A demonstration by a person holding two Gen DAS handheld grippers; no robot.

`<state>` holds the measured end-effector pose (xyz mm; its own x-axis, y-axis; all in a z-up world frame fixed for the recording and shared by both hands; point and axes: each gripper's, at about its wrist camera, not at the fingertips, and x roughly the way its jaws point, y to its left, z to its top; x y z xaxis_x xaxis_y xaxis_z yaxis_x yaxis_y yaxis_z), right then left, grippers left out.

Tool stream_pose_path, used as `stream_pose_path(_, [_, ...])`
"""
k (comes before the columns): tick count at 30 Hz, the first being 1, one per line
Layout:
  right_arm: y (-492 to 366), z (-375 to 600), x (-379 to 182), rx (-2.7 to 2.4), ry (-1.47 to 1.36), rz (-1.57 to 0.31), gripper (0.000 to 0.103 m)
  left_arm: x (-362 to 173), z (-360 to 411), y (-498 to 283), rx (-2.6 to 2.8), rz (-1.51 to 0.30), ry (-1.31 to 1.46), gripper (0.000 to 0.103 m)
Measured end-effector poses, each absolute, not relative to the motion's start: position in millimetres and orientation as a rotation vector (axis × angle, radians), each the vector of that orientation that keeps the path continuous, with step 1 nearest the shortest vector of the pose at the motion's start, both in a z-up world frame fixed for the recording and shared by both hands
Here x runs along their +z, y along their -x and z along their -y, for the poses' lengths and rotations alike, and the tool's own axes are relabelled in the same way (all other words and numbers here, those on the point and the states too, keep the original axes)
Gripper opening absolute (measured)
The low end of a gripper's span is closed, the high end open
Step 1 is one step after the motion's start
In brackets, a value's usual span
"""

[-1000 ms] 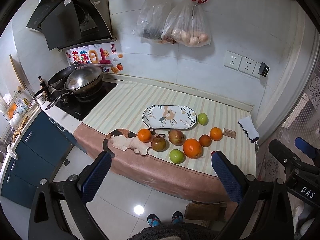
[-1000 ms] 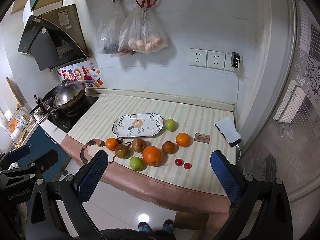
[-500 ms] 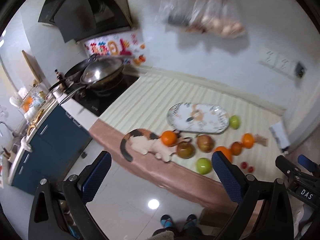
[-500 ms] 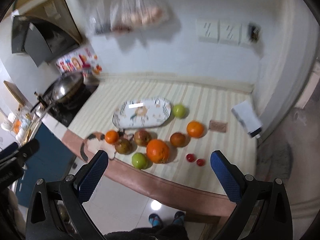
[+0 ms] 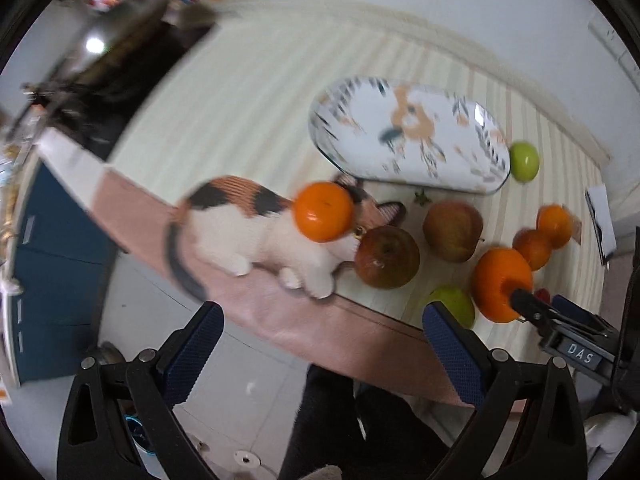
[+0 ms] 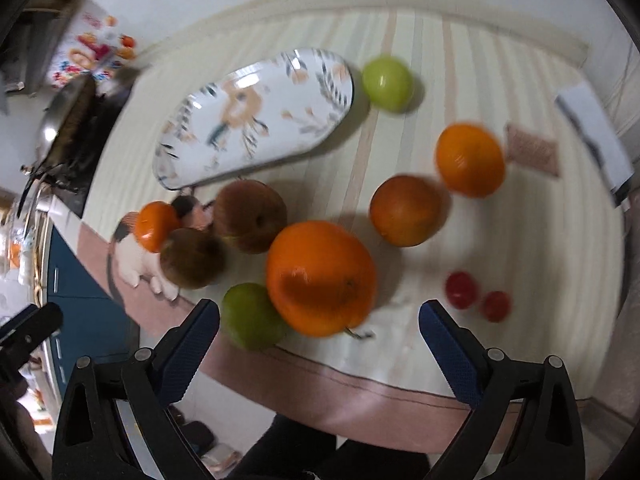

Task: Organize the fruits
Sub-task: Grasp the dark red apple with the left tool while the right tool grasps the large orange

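An empty oval flowered plate (image 5: pixel 408 140) (image 6: pixel 256 114) lies on the striped cloth. Around it lie several fruits: a small orange (image 5: pixel 323 211) on the cat picture, two reddish apples (image 5: pixel 387 257) (image 5: pixel 453 231), a big orange (image 6: pixel 321 278), green apples (image 6: pixel 251 316) (image 6: pixel 387 83), more oranges (image 6: pixel 470 159) (image 6: pixel 405 210) and two cherry tomatoes (image 6: pixel 462 290). My left gripper (image 5: pixel 320 344) is open and empty, short of the table's front edge, below the small orange. My right gripper (image 6: pixel 319 340) is open and empty, just in front of the big orange.
A wok (image 5: pixel 116 36) sits on the stove at the far left. A phone (image 6: pixel 596 132) and a small brown card (image 6: pixel 532 151) lie at the right end. The wall runs behind the table. The cat picture (image 5: pixel 248 236) is part of the cloth's front edge.
Both grippers have moved down and forward, close to the table's front edge. The fruits now look much larger. Both stay open and empty.
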<state>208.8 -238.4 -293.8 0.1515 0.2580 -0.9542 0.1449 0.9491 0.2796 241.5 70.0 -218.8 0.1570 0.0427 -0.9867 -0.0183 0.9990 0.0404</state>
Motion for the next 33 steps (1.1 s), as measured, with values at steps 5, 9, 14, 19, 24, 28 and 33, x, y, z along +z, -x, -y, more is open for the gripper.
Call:
stream_pose_path(5, [-222, 218, -325, 0.032, -0.363, -1.5, 0.101, -264, -51, -272, -0.093, -1.491, -0.085, 0.101])
stream_pose_path(9, [-232, 209, -337, -0.036, -0.333, -1.525, 0.101, -288, -37, -286, -0.178, -1.509, -0.186, 0.092])
stream_pose_path(14, [-240, 201, -345, -0.08, -0.324, -1.549, 0.097, -303, -25, -295, -0.255, -1.504, -0.236, 0.08])
stream_pose_path(19, [-246, 196, -357, -0.115, -0.325, -1.577, 0.088, -314, -10, -305, -0.324, -1.528, -0.239, 0.079])
stream_pose_path(24, [-246, 196, -365, -0.103, -0.374, -1.59, 0.085, -328, -2, -317, -0.33, -1.557, -0.236, 0.076])
stream_pose_path(28, [-247, 192, -365, -0.092, -0.37, -1.591, 0.085, -324, -12, -316, -0.324, -1.561, -0.204, 0.063])
stream_pose_path(33, [-246, 193, -363, -0.09, -0.382, -1.587, 0.084, -323, -15, -308, -0.293, -1.541, -0.192, 0.062])
